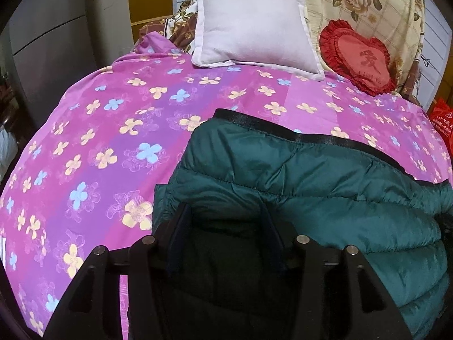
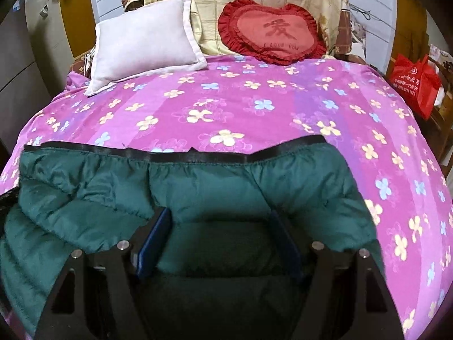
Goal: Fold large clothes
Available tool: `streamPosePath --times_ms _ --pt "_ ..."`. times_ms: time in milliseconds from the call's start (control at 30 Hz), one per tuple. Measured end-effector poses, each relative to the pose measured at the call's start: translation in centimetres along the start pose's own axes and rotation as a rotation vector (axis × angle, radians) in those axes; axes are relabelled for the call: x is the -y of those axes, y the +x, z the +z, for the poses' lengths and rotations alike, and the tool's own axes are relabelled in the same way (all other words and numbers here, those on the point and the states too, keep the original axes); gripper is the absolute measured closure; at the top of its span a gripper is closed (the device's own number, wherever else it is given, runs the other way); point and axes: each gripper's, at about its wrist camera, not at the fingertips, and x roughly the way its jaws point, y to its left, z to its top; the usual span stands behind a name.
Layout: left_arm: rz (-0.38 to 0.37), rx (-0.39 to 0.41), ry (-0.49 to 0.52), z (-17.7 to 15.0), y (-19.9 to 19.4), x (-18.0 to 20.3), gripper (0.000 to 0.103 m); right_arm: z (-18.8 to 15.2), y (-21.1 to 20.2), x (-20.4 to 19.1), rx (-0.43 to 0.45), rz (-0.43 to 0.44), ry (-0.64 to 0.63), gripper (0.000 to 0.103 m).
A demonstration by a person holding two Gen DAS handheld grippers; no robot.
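A dark green puffer jacket point(image 1: 311, 175) point(image 2: 113, 181) lies folded on the pink flowered bedspread point(image 1: 113, 113) point(image 2: 254, 99), its black hem band point(image 1: 283, 130) point(image 2: 184, 153) along the far edge. My left gripper point(image 1: 225, 209) hovers low over the jacket's left end, jaws apart, with padded fabric lying loose between the blue pads. My right gripper point(image 2: 220, 212) stands over the jacket's right end, jaws also wide. A green bulge of jacket rises between its fingers, and the pads do not squeeze it.
A white pillow point(image 1: 249, 28) point(image 2: 141, 45) and a red heart cushion point(image 1: 356, 56) point(image 2: 271, 31) lean against a floral quilt point(image 1: 368, 0) at the head of the bed. A red bag point(image 2: 413, 79) stands beside the bed's right edge. A grey cabinet point(image 1: 42, 42) is at the left.
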Motion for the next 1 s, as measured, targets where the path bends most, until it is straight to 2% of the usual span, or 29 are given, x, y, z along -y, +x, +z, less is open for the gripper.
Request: streamPosePath --times_ms 100,200,333,400,500,567,667,800,1000 --pt "-0.007 0.000 -0.005 0.0 0.0 -0.1 0.060 -0.9 -3.4 0.5 0.047 0.053 0.025 0.027" --pt "-0.007 0.002 -0.006 0.0 0.0 -0.2 0.060 -2.5 -5.5 1.4 0.072 0.052 0.036 0.026" --pt "-0.003 0.020 -0.007 -0.2 -0.1 -0.1 0.060 -4.1 -3.8 2.5 0.027 0.024 0.044 0.026" --pt "0.002 0.028 -0.005 -0.4 -0.2 0.1 0.059 -4.8 -2.7 2.4 0.040 0.019 0.041 0.026" --pt "0.011 0.030 -0.002 -0.5 -0.4 0.1 0.059 -4.4 -2.4 2.3 0.021 0.002 0.042 0.026" --pt "0.011 0.025 0.016 -0.7 -1.3 0.0 0.059 -4.1 -3.4 2.4 0.006 0.013 0.064 0.026" --pt "-0.007 0.039 0.021 -1.3 -3.0 -0.6 0.059 -4.6 -6.5 2.4 0.049 0.046 0.079 0.026" --pt "-0.041 0.069 -0.007 -2.6 -5.3 -1.9 0.059 -6.1 -9.6 2.3 0.086 0.022 0.051 0.026" --pt "-0.055 0.082 -0.011 -4.6 -8.0 -2.8 0.059 -7.9 -7.1 3.0 0.005 -0.037 0.059 0.025"
